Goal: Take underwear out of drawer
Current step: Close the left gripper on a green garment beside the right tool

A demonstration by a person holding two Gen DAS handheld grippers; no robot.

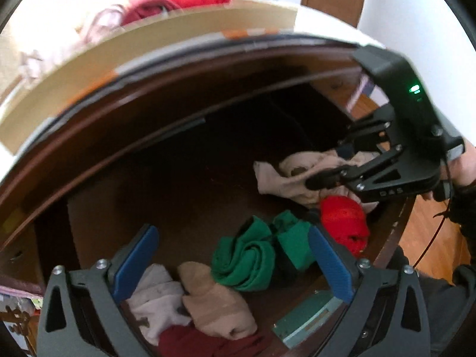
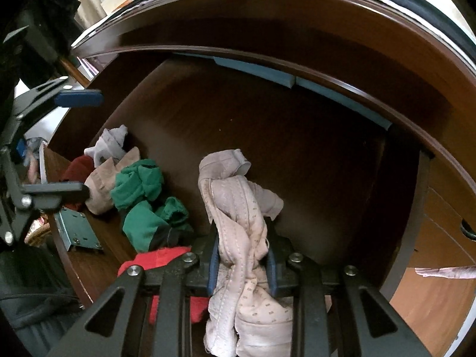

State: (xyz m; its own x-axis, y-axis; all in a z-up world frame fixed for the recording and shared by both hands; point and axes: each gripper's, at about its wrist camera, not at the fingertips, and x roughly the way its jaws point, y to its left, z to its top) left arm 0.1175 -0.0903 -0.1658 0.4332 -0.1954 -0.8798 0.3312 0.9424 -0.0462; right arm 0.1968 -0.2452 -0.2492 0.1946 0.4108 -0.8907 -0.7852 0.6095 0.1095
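A dark wooden drawer [image 1: 184, 178] stands open with several crumpled garments inside. My right gripper [image 2: 242, 263] is shut on a pale beige dotted underwear [image 2: 238, 205], bunched between its blue pads inside the drawer; it also shows in the left wrist view [image 1: 324, 175] with the beige underwear [image 1: 285, 178]. My left gripper [image 1: 232, 255] is open and empty, over the drawer's near left part, above green [image 1: 253, 258], tan [image 1: 214, 300] and whitish [image 1: 157, 294] garments. A red garment [image 1: 345, 220] lies by the drawer's front wall.
A dark red garment [image 1: 190, 342] lies at the near edge. A metal bracket [image 2: 77, 229] is on the drawer front. On top of the dresser are a beige board [image 1: 148, 59] and red cloth [image 1: 178, 3]. Wooden floor [image 2: 431, 306] lies at right.
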